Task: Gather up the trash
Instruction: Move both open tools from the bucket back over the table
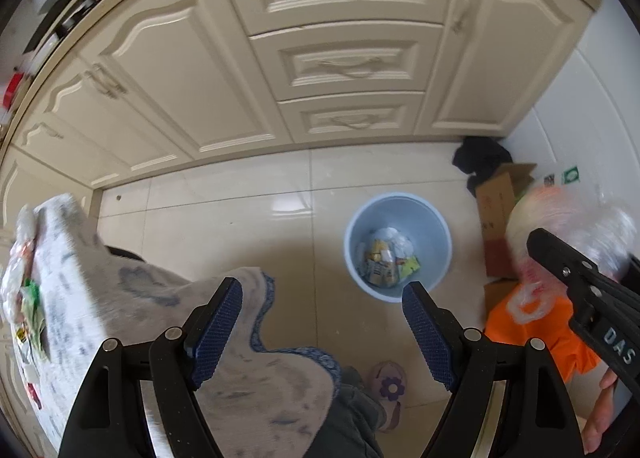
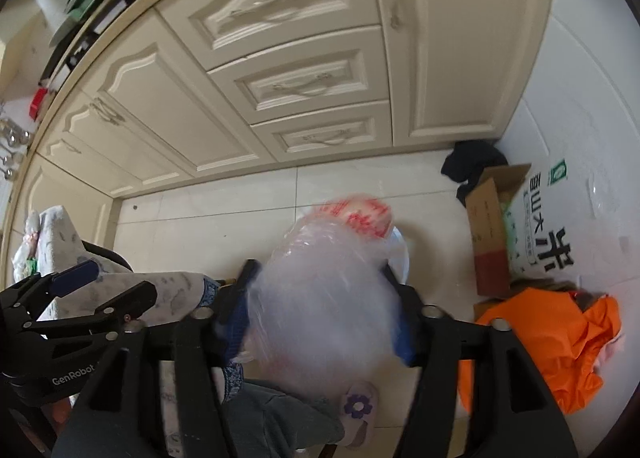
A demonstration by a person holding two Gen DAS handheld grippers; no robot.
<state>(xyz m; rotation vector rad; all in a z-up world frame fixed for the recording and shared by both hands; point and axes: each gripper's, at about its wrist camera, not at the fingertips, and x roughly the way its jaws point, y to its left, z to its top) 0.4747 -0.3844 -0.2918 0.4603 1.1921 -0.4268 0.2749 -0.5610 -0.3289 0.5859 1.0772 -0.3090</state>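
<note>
A patterned cloth (image 1: 80,282) drapes at the left. The left gripper (image 1: 322,300) hangs with jaws wide apart and empty above a pale blue bin (image 1: 398,246) holding wrappers on the tiled floor. To the right, the right gripper (image 2: 320,306) has a clear plastic bag (image 2: 328,298) between its 2 fingers; whether they press it, I cannot tell.

The pale blue plastic waste bin (image 1: 398,246) looked smooth and matt, with crumpled paper and foil wrappers (image 1: 390,260) inside. The cream floor tiles (image 1: 256,225) shone glossy. The clear, crinkled plastic bag (image 2: 324,298) with red print looked thin and shiny. The brown cardboard box (image 2: 490,230) was matt; the grey patterned cloth (image 1: 132,298) looked soft and worn. The grippers' dark blue finger pads (image 1: 218,334) were rough-textured.
</note>
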